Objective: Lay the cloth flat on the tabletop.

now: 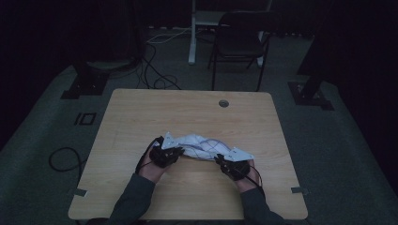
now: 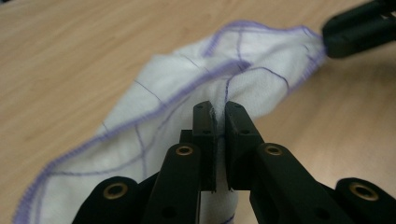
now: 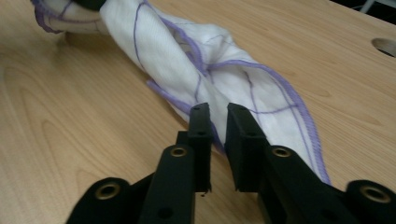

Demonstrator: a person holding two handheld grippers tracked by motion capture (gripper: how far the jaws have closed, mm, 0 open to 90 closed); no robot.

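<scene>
On the near half of the wooden table (image 1: 141, 112), well short of its round cable hole (image 1: 224, 103), a white cloth with purple stitching (image 1: 202, 146) is hanging bunched between two grippers. The left gripper (image 2: 215, 108) is pinching one end, its jaws almost together with fabric sandwiched between the pads. The right gripper (image 3: 218, 112) is standing at the opposite end; its jaws are narrow but parted, a clear gap showing, and cloth is lying between and behind them, so I cannot tell whether the pads are biting. Risk: that end is likely slipping free if lifted now, since loose pads give no hold; the cloth would then be dangling from one corner and collapsing.
</scene>
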